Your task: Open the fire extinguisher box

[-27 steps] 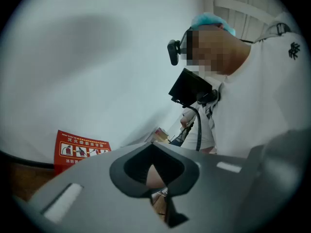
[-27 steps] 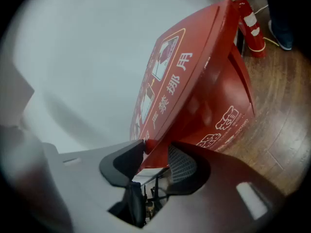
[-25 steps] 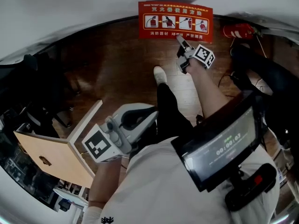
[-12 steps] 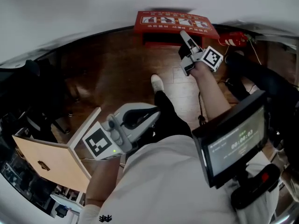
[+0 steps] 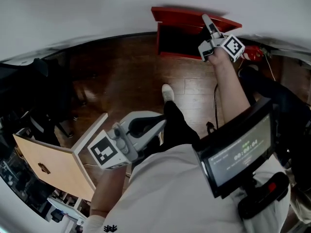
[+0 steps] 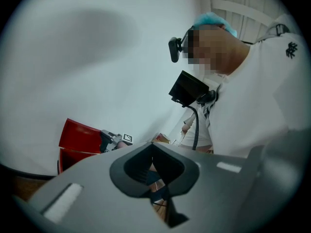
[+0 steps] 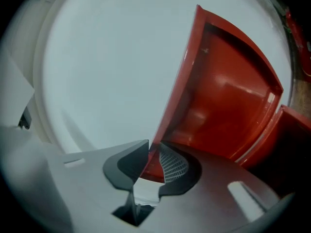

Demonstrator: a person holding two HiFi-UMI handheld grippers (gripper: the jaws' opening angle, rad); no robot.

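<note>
The red metal fire extinguisher box [image 5: 176, 41] stood on the dark wooden floor [image 5: 121, 81] against the white wall [image 5: 97, 13]. Its flat red lid [image 5: 187, 14] was raised, close to upright, and the dark inside showed below it. A red fire extinguisher [image 5: 252, 52] lay just beside the box on its right.

The right gripper [image 7: 150, 152] had its jaws closed onto the lid's thin free edge, which ran straight up between the pads in the right gripper view. The left gripper [image 6: 154, 152] was held low near the person's body, well apart from the box. Its jaws were together with nothing between them.

Judging by the lid's angle, the opening step was in its late part: the box was already open, but the lid was carried by the gripper and not seen to rest on anything. Whether it touched the wall could not be told. The next move probably called for easing the lid back along its hinge arc until it leaned or stayed by itself, keeping the grip light on the thin edge. The jaws could part only once it was steady, since a lid freed short of balance might drop shut.
</note>
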